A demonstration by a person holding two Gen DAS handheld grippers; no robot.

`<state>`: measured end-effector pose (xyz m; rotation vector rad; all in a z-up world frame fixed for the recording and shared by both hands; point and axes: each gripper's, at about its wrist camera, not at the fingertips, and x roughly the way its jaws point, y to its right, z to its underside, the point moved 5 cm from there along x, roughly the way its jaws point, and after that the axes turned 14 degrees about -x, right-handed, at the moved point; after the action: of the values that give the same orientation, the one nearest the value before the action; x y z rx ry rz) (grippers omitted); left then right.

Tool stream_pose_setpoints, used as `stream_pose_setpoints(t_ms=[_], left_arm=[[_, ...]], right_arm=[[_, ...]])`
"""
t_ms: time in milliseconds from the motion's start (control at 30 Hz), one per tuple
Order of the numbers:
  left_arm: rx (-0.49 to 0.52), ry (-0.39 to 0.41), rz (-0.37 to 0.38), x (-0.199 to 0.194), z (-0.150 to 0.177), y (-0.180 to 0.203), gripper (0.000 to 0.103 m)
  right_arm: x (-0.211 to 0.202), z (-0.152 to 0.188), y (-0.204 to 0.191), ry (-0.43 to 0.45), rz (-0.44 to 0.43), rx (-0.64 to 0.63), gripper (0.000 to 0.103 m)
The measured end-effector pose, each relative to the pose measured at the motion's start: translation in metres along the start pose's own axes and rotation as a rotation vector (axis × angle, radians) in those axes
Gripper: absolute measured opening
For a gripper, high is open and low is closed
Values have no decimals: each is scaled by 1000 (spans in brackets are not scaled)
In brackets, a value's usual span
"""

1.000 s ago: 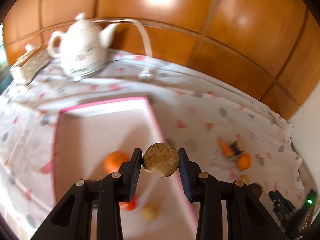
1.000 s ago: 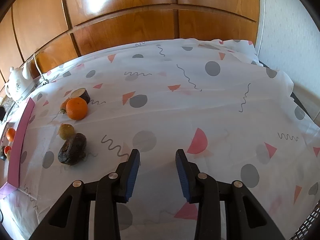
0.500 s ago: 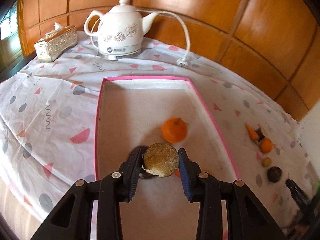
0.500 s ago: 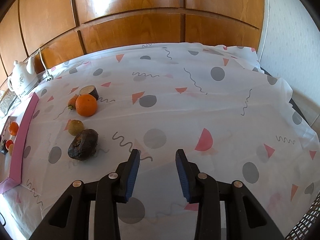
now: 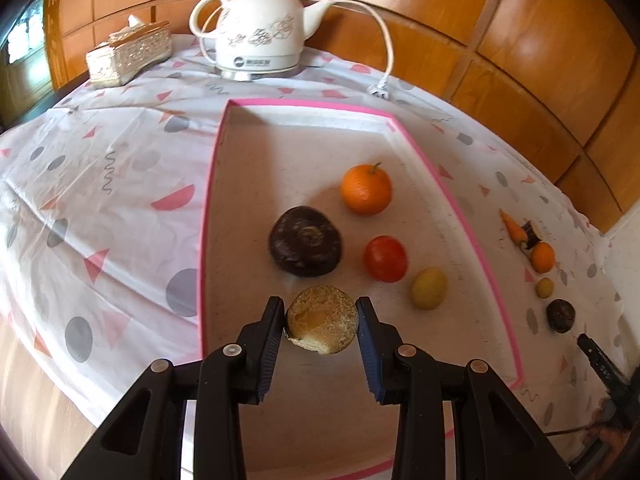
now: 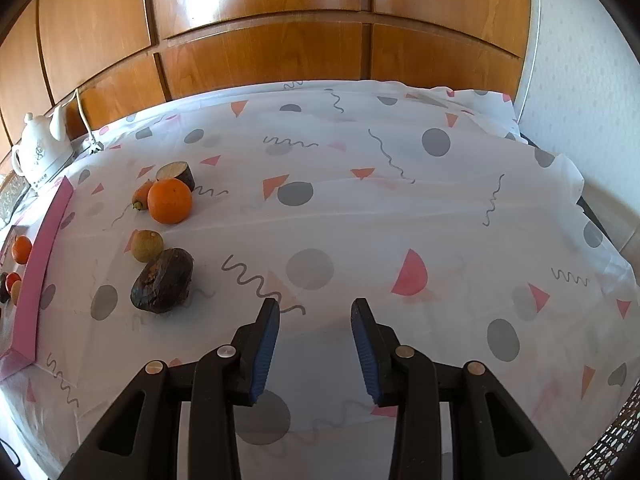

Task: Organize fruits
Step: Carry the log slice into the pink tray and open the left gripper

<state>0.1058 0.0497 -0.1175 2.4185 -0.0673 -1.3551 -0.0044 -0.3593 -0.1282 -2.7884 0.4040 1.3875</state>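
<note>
Brown fruit half over the pink tray
Left hand-held gripper (image 5: 321,322) pinches the fruit half (image 5: 321,325) above the tray (image 5: 208,216) (right hand-held gripper (image 6: 315,324) spread, empty).

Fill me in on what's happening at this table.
Fruit is being sorted into the pink-rimmed tray. The left tongs grip a round tan fruit over the tray, which holds four pieces already. The right tongs hang open and empty above the tablecloth, where several pieces wait.

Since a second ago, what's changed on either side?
The left gripper has carried the round tan fruit half over and down into the pink-rimmed tray, grip unchanged. The right gripper stays open and empty above the patterned tablecloth.
</note>
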Motion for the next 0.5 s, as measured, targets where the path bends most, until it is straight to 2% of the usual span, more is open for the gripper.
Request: stream_pose_setpoints(t_ms=[500], left_arm=[[-18, 30, -12, 0, 0, -9, 38]], right_arm=[[2, 2, -1, -11, 4, -1, 38]])
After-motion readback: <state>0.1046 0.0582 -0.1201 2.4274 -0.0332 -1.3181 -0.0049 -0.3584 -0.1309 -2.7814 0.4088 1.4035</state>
